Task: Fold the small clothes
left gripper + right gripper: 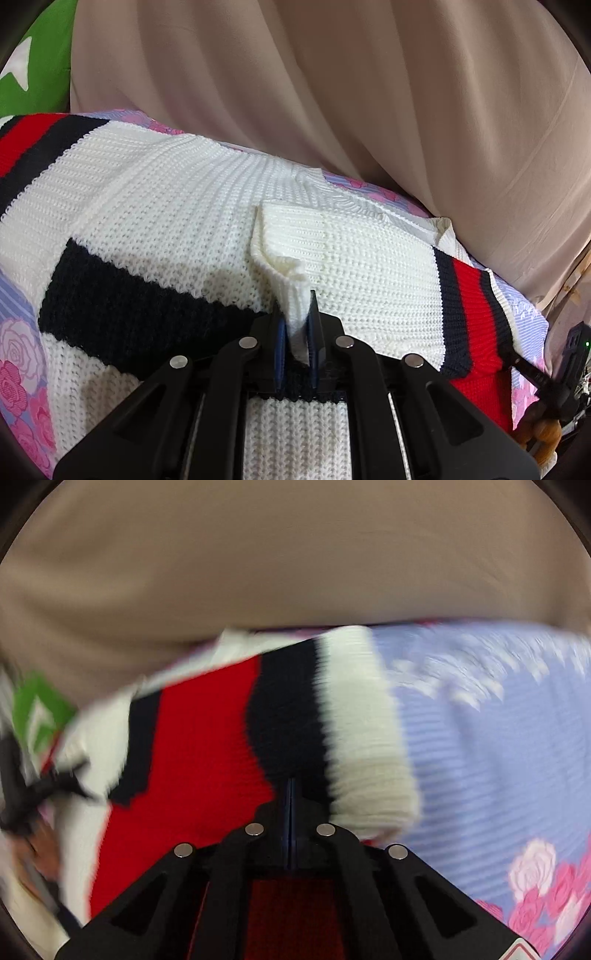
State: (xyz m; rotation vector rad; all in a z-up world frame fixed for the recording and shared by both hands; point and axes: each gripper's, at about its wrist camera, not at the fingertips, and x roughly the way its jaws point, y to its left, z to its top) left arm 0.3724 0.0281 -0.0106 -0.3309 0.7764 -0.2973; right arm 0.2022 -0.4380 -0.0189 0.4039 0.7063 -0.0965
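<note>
A white knit sweater (155,206) with navy and red stripes lies spread on a floral bedsheet (18,354). My left gripper (297,325) is shut on a white ribbed fold of the sweater, a sleeve end laid over the body. In the blurred right wrist view my right gripper (291,797) is shut, its fingers pressed together over the red and navy striped band (207,746) of the sweater; whether cloth is pinched between them is not clear. The right gripper also shows at the right edge of the left wrist view (569,354).
A beige curtain (332,92) hangs behind the bed. A green cushion with a white star (33,70) sits at the far left. Lavender sheet with pink roses (498,746) lies to the right of the sweater.
</note>
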